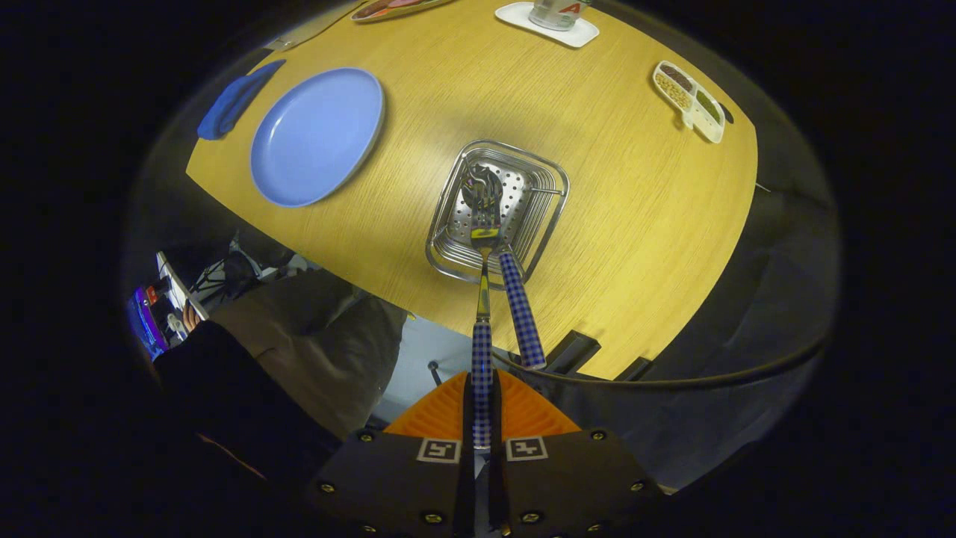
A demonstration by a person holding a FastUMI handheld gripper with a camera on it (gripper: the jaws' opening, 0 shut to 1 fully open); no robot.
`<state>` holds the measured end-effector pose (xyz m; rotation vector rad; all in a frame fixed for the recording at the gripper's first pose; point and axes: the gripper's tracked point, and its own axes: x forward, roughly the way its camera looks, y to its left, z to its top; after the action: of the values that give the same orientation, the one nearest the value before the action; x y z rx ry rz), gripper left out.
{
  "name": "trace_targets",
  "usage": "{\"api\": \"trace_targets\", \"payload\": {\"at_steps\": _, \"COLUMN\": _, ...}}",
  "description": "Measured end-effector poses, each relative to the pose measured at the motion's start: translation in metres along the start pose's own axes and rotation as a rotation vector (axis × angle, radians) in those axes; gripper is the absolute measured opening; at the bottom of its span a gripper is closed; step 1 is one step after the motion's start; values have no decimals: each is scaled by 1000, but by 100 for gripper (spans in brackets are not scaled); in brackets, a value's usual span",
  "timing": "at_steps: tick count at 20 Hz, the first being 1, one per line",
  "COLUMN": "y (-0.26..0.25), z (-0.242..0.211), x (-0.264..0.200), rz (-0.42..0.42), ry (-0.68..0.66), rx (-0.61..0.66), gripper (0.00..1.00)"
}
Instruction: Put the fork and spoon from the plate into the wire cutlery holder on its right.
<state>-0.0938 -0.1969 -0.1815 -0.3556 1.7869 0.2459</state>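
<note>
My gripper (482,392) is shut on the blue-checked handle of a fork (483,314). The fork hangs tines down, its head just inside the near half of the wire cutlery holder (549,205). A second utensil with the same checked handle, the spoon (520,310), stands in the holder. It leans on the near rim, and its handle sticks up toward me, right of the fork. Its bowl seems to rest on the holder's perforated floor beyond the fork's head. The blue plate (317,134) lies bare on the wooden table (642,224), left of the holder.
A folded blue cloth (235,97) lies left of the plate. A white divided dish (688,101) of dry goods sits far right, and a white tray (549,22) with a glass stands at the far edge. A person's dark sleeve (216,388) is below the table's near edge.
</note>
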Motion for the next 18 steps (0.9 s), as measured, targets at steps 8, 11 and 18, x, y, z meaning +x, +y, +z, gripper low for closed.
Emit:
{"api": "trace_targets", "payload": {"at_steps": 8, "y": -9, "z": 25, "x": 1, "rz": 27, "ry": 89, "rx": -50, "gripper": 11}}
{"api": "trace_targets", "payload": {"at_steps": 11, "y": -14, "z": 25, "x": -2, "rz": 29, "ry": 68, "rx": -42, "gripper": 28}}
{"api": "trace_targets", "payload": {"at_steps": 18, "y": -10, "z": 16, "x": -23, "rz": 47, "ry": -4, "rx": -14, "gripper": 46}}
